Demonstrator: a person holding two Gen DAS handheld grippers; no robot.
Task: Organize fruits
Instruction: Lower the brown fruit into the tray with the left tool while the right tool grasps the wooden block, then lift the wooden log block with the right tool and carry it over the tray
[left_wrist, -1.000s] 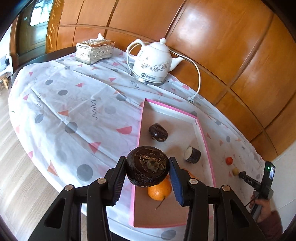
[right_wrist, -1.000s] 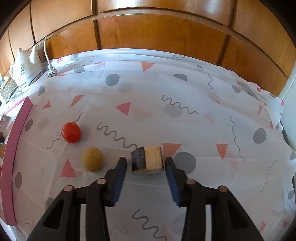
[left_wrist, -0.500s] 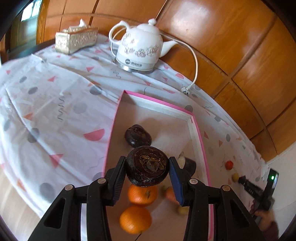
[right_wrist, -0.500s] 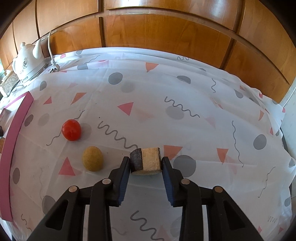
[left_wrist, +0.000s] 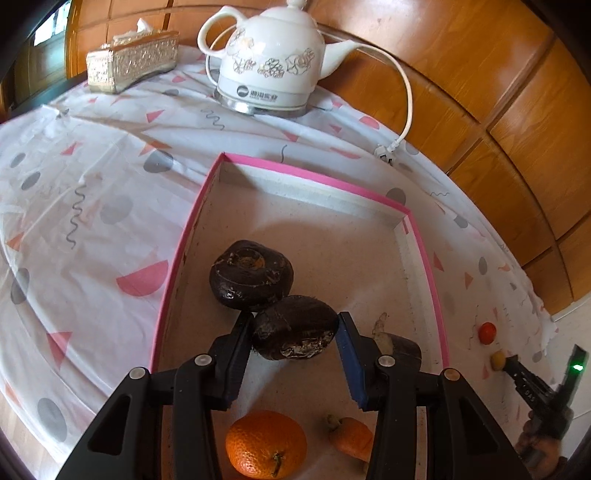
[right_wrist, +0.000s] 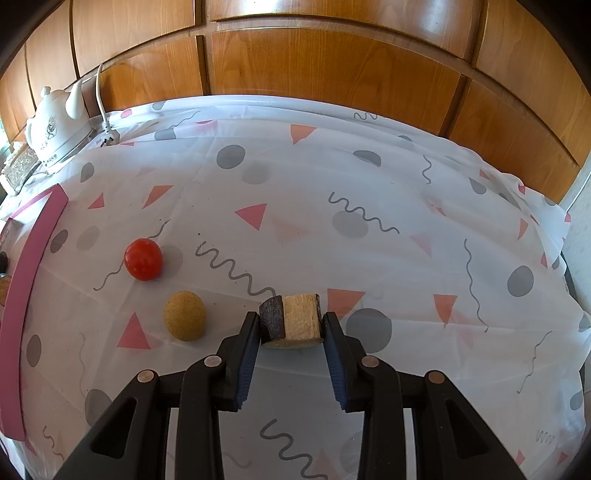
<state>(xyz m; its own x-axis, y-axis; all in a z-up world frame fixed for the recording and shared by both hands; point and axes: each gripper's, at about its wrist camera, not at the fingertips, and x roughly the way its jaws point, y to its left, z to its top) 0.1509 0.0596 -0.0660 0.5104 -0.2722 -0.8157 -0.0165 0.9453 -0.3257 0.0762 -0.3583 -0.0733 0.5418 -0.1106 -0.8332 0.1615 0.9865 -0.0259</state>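
Note:
My left gripper (left_wrist: 293, 334) is shut on a dark brown round fruit (left_wrist: 295, 326), held low inside the pink-rimmed tray (left_wrist: 192, 229). A second dark fruit (left_wrist: 251, 274) lies just beyond it, touching or nearly so. An orange (left_wrist: 266, 445), an orange piece (left_wrist: 351, 437) and a dark cut chunk (left_wrist: 400, 347) also lie in the tray. My right gripper (right_wrist: 290, 325) is shut on a cut piece with dark skin and tan flesh (right_wrist: 291, 321) on the tablecloth. A red tomato (right_wrist: 143, 259) and a yellow-brown ball fruit (right_wrist: 184, 314) lie to its left.
A white kettle (left_wrist: 273, 62) with its cord (left_wrist: 406, 96) and a silver tissue box (left_wrist: 133, 61) stand at the back of the table. Wood panelling runs behind. The tray's pink edge (right_wrist: 26, 280) shows at far left in the right wrist view. A hand (left_wrist: 539, 443) holds the right gripper.
My left gripper carried the dark fruit forward and down into the tray, beside the other dark fruit. My right gripper's fingers closed in onto the cut piece.

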